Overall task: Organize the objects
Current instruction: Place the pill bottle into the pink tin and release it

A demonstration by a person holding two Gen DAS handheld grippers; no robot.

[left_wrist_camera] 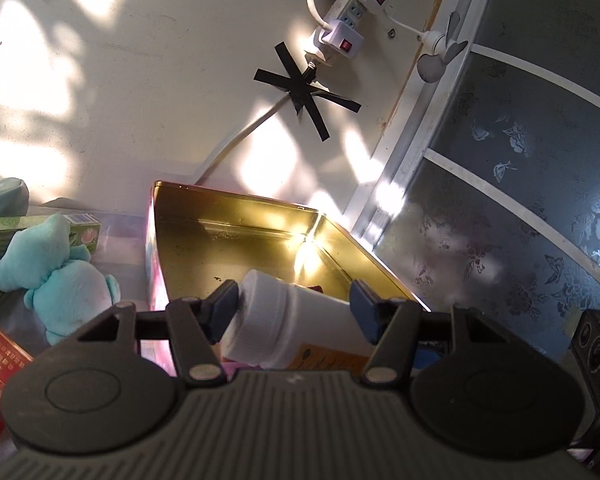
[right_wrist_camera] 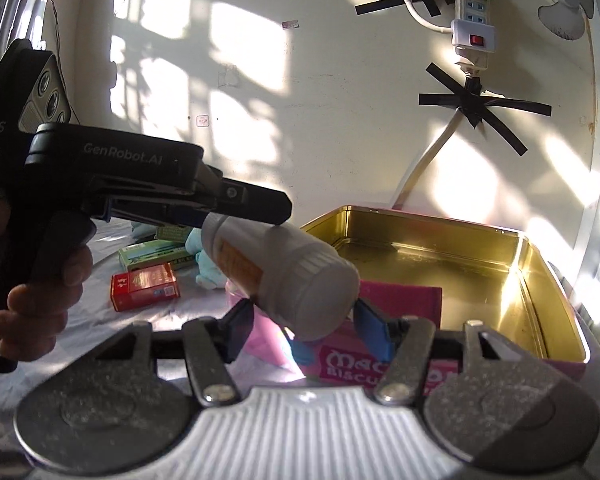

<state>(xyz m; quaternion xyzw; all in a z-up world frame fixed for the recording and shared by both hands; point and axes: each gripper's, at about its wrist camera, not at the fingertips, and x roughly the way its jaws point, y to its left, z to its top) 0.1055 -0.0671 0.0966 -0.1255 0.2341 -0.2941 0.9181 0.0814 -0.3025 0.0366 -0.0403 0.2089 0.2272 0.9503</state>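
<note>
The left tool [left_wrist_camera: 294,306] holds a white bottle [left_wrist_camera: 276,320], its blue pads pressed on the bottle's sides; in the right wrist view the same tool [right_wrist_camera: 208,216] reaches in from the left with the bottle [right_wrist_camera: 280,272] tilted down, cap end lowest. The right tool [right_wrist_camera: 304,330] stands partly open, and the cap hangs between its blue fingers [right_wrist_camera: 374,334]; whether the pads touch the cap cannot be told, since the bottle covers that spot. A person's hand [right_wrist_camera: 36,304] grips the left tool's handle.

Just beyond the bottle sits an open gold tin [left_wrist_camera: 260,232] with pink outer walls, seen also from the right [right_wrist_camera: 440,256]; its near wall carries lettering cut off by the right tool. Something pink lies against the tin's near inside corner, its shape unclear.

To the left of the tin, on the pale covered surface [right_wrist_camera: 204,300], lie a light blue plush toy [left_wrist_camera: 60,276], green boxes [right_wrist_camera: 152,254] and a red box [right_wrist_camera: 146,286], all well apart from the tools. Behind, on the cream wall, a white power strip [right_wrist_camera: 474,20] and its cable are fixed with crosses of black tape [right_wrist_camera: 474,104]. A small white fan [left_wrist_camera: 440,56] hangs beside a patterned glass panel [left_wrist_camera: 520,200].

The bottle is matt white with a ribbed cap and an orange label, whose print is too blurred to read.
</note>
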